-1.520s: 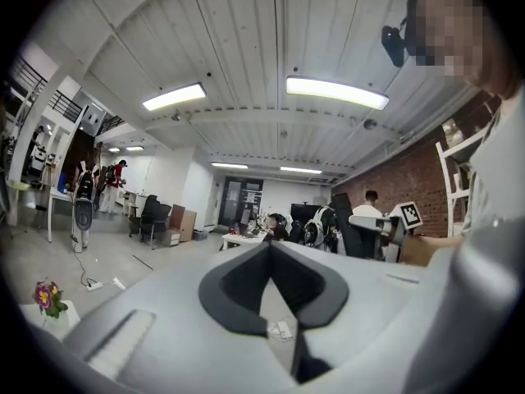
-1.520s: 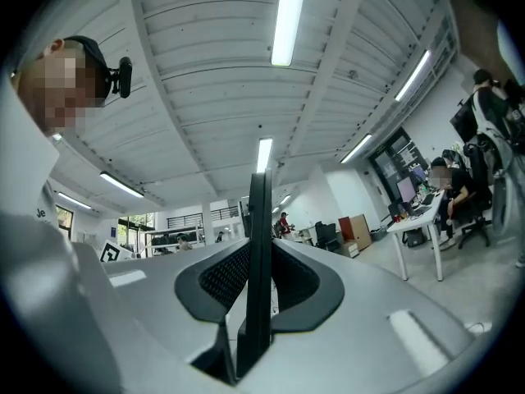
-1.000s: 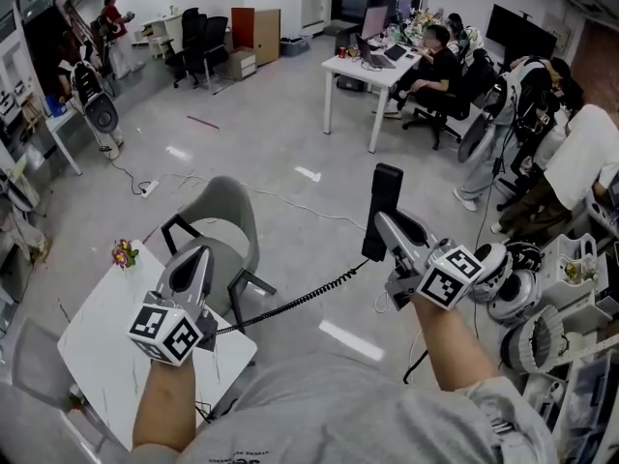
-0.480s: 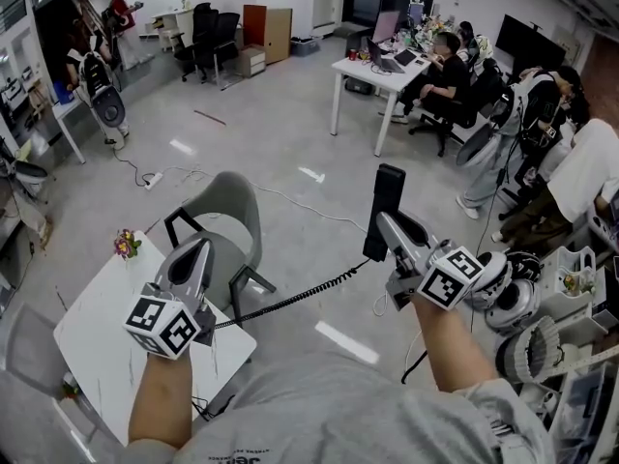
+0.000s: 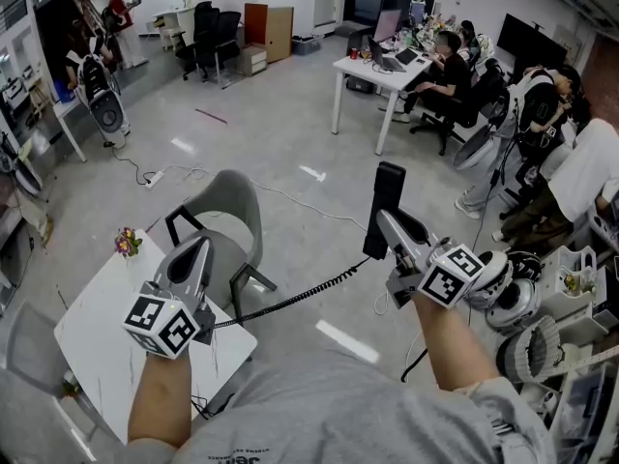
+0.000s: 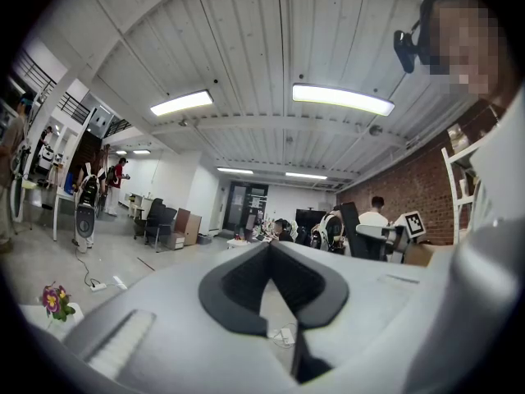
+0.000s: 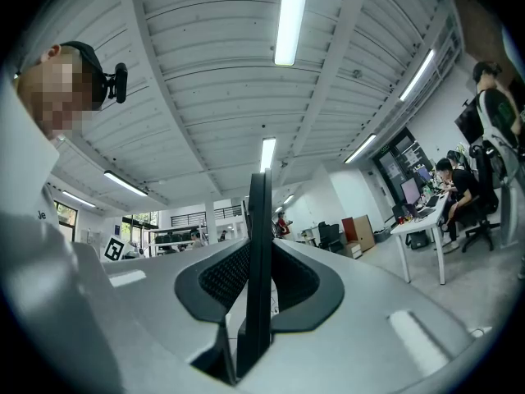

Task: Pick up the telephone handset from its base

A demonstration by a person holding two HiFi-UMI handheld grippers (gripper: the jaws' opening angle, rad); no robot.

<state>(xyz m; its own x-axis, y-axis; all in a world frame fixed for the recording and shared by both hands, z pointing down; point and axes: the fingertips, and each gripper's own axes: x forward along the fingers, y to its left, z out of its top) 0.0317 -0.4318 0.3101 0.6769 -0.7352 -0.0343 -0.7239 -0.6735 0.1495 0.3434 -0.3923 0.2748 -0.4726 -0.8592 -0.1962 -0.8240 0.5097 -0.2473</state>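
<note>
Firstly, from the head view: the right gripper (image 5: pixel 387 224) grasps the black telephone handset (image 5: pixel 388 201). The handset stands upright between the jaws and projects past their tips, in the air above the floor. A coiled cord (image 5: pixel 290 303) runs from under the right jaws across to a spot close behind the left gripper (image 5: pixel 196 251). Below the left jaws lies a white table (image 5: pixel 97 341), and just ahead of their tips stands a grey chair (image 5: pixel 230 211).

Next, the left gripper view: the left gripper (image 6: pixel 269 251) has its jaws clenched, tips meeting, with nothing between the pads.

Lastly, the right gripper view: the right gripper (image 7: pixel 258 261) shows the handset (image 7: pixel 260 212) edge-on. Both pads press its flat sides, and it rises well beyond the jaw tips.
</note>
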